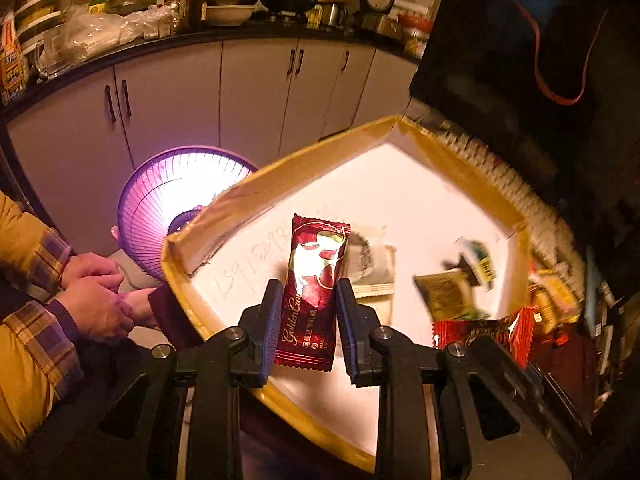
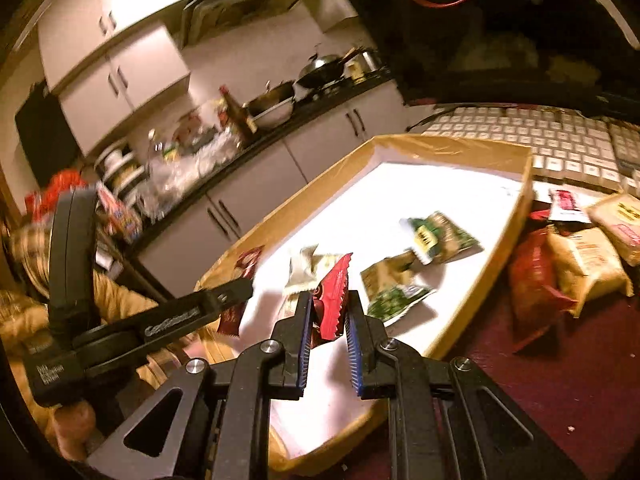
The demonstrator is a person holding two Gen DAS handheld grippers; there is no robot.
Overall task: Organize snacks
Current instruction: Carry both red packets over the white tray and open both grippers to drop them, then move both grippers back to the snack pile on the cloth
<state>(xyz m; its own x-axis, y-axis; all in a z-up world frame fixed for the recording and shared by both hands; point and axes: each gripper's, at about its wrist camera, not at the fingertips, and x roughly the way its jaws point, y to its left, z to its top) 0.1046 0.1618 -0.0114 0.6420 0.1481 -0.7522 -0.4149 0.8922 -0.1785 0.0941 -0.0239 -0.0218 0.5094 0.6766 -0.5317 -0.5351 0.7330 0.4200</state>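
Closest to you, your left gripper (image 1: 306,292) is clamped on a dark red candy bar wrapper (image 1: 313,292) with gold lettering, held upright between the blue pads (image 1: 269,320) over the near-left part of the tray (image 1: 248,188). Your right gripper (image 2: 329,308) is closed about as tight as it goes on a bright red snack packet (image 2: 334,300), which sticks up out of the jaws at a slight tilt, also above the near end of the tray (image 2: 516,232). From the right wrist view you can see your left gripper (image 2: 236,292) coming in from the left, its dark red wrapper (image 2: 240,292) over the tray's left rim. The tray itself is a shallow white board with a tan taped rim sitting on a dark red tabletop (image 2: 560,380). A bit farther in, a pale cream packet (image 2: 304,268) lies just behind your right gripper, and right of that are a couple of green-and-tan packets (image 2: 440,236), all blurry. Outside the tray on the right, red and yellow snack bags (image 2: 576,260) sit in a loose pile on the tabletop. On the far left, a person's hands (image 1: 96,292) are folded by a glowing purple heater (image 1: 180,200), and kitchen cabinets (image 1: 256,92) run along the back.
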